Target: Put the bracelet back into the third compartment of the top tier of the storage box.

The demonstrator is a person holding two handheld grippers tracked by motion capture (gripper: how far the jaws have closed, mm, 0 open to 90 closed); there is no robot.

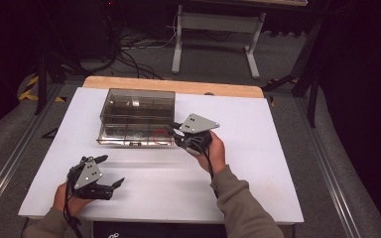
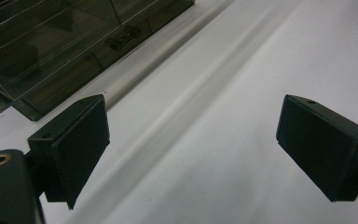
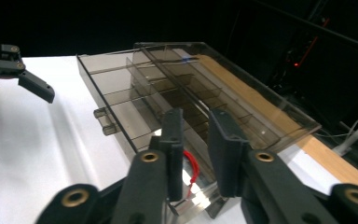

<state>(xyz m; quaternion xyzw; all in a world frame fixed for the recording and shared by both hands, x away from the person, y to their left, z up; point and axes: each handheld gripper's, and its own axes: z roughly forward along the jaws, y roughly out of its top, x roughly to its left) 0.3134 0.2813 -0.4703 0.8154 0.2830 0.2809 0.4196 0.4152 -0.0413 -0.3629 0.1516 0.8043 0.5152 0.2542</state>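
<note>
A smoky clear compartment box point(image 1: 136, 111) lies with its lid open at the middle back of the white board point(image 1: 258, 163). A thin red loop point(image 1: 159, 134) rests in its front right compartment. My right gripper point(image 1: 175, 131) hovers at that front right corner. In the right gripper view its jaws point(image 3: 196, 121) stand a narrow gap apart, holding nothing, with the red loop point(image 3: 193, 169) below them inside the box point(image 3: 168, 79). My left gripper point(image 1: 112, 169) sits wide open near the front left of the board. Its jaws point(image 2: 193, 116) are over bare white surface, and the box point(image 2: 51, 51) lies ahead to the left.
A wooden table edge point(image 1: 173, 85) runs behind the white board. On the floor beyond stand a white metal frame point(image 1: 216, 29) and loose cables point(image 1: 134, 49). The left gripper's finger point(image 3: 36, 86) shows far off in the right gripper view.
</note>
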